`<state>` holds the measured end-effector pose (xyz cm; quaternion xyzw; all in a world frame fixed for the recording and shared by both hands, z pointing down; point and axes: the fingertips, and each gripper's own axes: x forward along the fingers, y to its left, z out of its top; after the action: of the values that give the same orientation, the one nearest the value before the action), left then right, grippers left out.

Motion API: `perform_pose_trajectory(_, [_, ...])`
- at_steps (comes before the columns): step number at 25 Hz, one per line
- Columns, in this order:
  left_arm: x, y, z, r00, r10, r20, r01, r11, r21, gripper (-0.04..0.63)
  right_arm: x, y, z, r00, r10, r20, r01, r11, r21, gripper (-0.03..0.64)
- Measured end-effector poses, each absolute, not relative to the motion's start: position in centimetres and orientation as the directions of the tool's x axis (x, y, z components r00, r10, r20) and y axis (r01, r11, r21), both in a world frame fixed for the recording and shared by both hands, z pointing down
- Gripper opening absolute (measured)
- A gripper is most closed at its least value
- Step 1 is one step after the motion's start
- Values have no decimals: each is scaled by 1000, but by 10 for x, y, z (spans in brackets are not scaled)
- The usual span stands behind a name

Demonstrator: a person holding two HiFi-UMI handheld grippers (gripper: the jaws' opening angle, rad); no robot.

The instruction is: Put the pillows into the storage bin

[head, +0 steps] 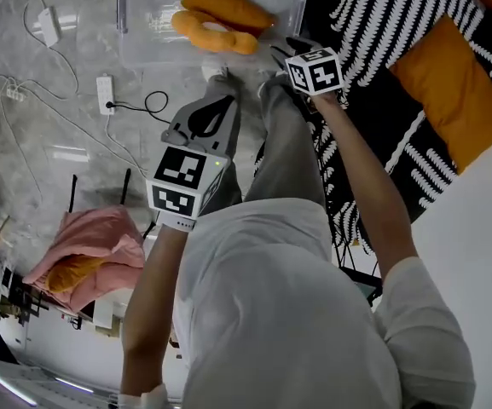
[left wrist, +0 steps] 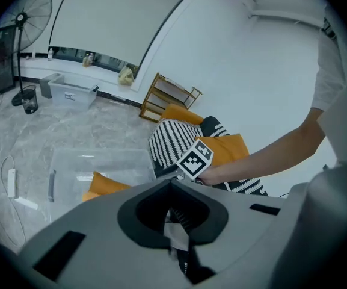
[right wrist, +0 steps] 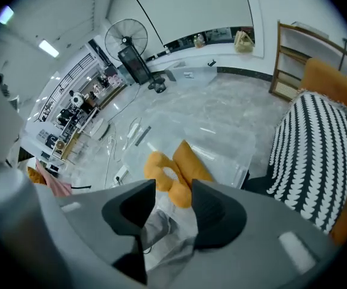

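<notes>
Fingers (right wrist: 214,212) of my right gripper (right wrist: 173,192) stand apart and empty at the storage bin (head: 135,24); my left gripper (left wrist: 172,184) is closed on nothing.
A flat pillow (head: 228,5) and a U-shaped pillow (head: 211,34) lie inside the clear bin on the floor, so I judge the spread fingers have nothing to carry. A third pillow (head: 454,92) lies on the striped cover (head: 382,24), well apart from the bin.

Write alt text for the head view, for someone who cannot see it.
Seen from above, a person points the left gripper and right gripper toward a clear storage bin on the floor that holds an orange square pillow and an orange neck pillow. Another orange pillow lies on a black-and-white patterned cover at right.
</notes>
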<state>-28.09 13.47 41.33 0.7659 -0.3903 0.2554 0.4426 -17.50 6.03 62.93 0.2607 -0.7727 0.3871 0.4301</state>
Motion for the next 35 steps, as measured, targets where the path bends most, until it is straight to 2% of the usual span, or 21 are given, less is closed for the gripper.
perform_pose_trajectory(3, [-255, 127, 405, 580, -353, 734, -810, -344, 475, 8, -152, 63, 608, -522, -109, 846, -740, 550, -386, 196])
perform_pose_trajectory(6, [-227, 121, 396, 597, -333, 730, -792, -386, 473, 8, -128, 66, 583, -538, -153, 829, -748, 541, -385, 133])
perform_pose_trajectory(8, [-208, 122, 393, 611, -317, 726, -777, -418, 471, 8, -110, 73, 567, -526, -193, 829, -752, 561, -346, 12])
perform_pose_trajectory(13, [-157, 117, 391, 644, -258, 720, -735, -472, 487, 8, -79, 91, 529, -603, -226, 765, -725, 557, -406, 11])
perform_pose_trajectory(21, [-76, 83, 382, 675, -218, 705, -673, -575, 466, 8, -6, 82, 479, -619, -368, 694, -767, 474, -432, 12])
perform_pose_trajectory(28, [2, 51, 363, 687, -237, 687, -650, -622, 436, 8, 90, 84, 443, -523, -515, 679, -850, 256, -461, 11])
perform_pose_trajectory(35, [79, 35, 355, 711, -195, 675, -586, -696, 416, 8, 156, 96, 417, -453, -618, 642, -882, 207, -423, 12])
